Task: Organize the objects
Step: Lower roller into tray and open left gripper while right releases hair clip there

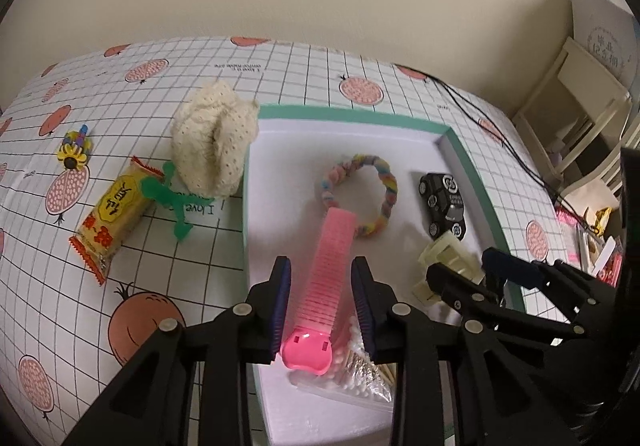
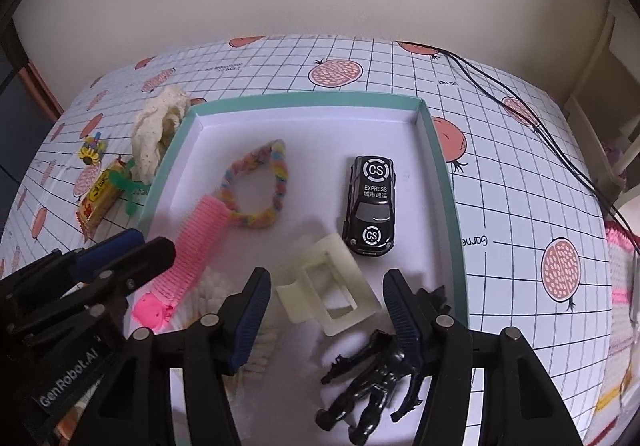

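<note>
Grippers (image 1: 322, 302) (image 2: 322, 310) over teal-rimmed box (image 2: 440, 150) (both open)

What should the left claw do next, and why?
Probably lift away: the left gripper is open around the pink comb, which already lies in the box, while the snack packet waits outside.

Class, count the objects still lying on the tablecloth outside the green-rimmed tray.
4, all left of the tray: a cream knitted item against its rim, a green figure, a yellow snack packet and a sunflower clip. More may be out of view.
</note>
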The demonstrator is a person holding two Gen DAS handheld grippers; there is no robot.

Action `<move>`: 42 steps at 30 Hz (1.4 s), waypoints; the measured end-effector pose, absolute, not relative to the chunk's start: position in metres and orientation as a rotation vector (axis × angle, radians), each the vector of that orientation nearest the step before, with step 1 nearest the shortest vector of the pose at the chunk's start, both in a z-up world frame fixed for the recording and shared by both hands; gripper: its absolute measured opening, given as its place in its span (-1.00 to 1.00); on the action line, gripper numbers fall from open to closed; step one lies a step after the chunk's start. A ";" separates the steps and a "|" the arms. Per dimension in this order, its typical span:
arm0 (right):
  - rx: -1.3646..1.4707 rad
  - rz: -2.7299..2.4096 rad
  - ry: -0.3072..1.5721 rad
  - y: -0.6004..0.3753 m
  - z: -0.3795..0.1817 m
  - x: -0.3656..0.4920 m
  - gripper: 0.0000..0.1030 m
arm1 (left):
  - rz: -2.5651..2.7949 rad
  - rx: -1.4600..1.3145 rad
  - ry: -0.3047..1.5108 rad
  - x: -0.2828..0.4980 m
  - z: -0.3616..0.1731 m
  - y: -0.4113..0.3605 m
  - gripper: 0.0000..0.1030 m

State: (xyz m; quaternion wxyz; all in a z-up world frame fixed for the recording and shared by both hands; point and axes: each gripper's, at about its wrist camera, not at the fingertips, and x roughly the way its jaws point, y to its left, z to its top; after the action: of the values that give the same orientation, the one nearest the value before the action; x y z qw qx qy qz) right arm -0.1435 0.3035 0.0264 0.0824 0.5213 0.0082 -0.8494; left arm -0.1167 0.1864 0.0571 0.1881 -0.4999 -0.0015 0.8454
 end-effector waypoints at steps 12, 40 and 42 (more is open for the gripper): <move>1.545 -2.550 0.029 0.301 0.030 -0.142 0.21 | 2.466 -1.405 -0.086 -0.121 0.061 0.163 -0.38; 1.477 -2.594 -0.005 0.292 0.034 -0.141 0.98 | 2.592 -1.506 -0.121 -0.132 0.053 0.118 0.55; 1.472 -2.598 -0.001 0.291 0.034 -0.141 1.00 | 2.594 -1.511 -0.135 -0.133 0.053 0.115 0.64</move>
State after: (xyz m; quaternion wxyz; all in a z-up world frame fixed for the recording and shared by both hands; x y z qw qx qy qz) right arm -0.1407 0.2910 0.0343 0.0776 0.4914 -0.0002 -0.8675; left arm -0.1333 0.1152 0.0528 0.0683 -0.5018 -0.0447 0.8611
